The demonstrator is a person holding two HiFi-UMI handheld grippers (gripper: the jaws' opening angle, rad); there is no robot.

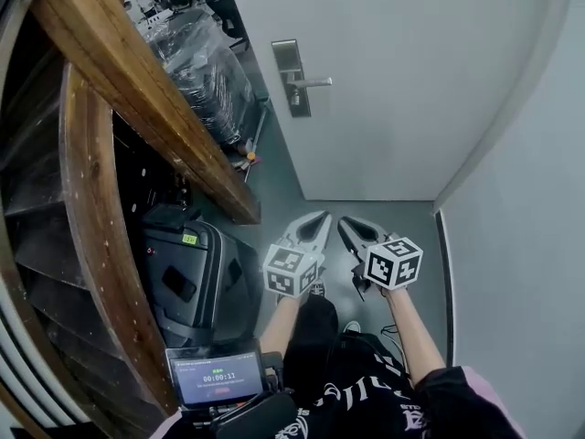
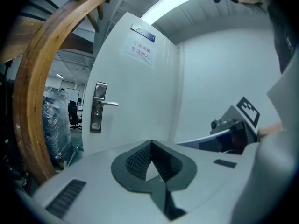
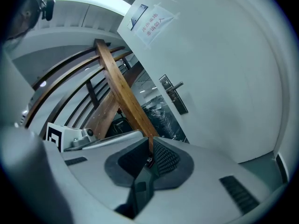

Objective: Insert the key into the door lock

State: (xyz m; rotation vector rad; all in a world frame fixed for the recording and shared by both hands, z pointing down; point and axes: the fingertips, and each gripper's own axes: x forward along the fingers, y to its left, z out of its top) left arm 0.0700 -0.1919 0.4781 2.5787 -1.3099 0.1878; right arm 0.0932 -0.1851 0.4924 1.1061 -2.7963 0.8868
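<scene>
Both grippers sit low in the middle of the head view, side by side over the grey floor (image 1: 384, 213). Your left gripper (image 1: 320, 218) has its jaws pressed together at the tips, and its own view shows nothing caught in them. Your right gripper (image 1: 347, 225) is just beside it, apart from it. In the right gripper view its jaws are closed on a small dark piece deep between the ribbed pads. That looks like the key (image 3: 149, 161), though it is too small to be sure.

The door lock (image 1: 291, 78) is up in the upper middle of the frame, a metal plate on the white door (image 1: 411, 80). Its handle (image 1: 313, 82) points right. Both grippers are well apart from it. A wooden banister (image 1: 137, 90) slants across the upper left. A small screen (image 1: 217, 378) glows at the lower left.
</scene>
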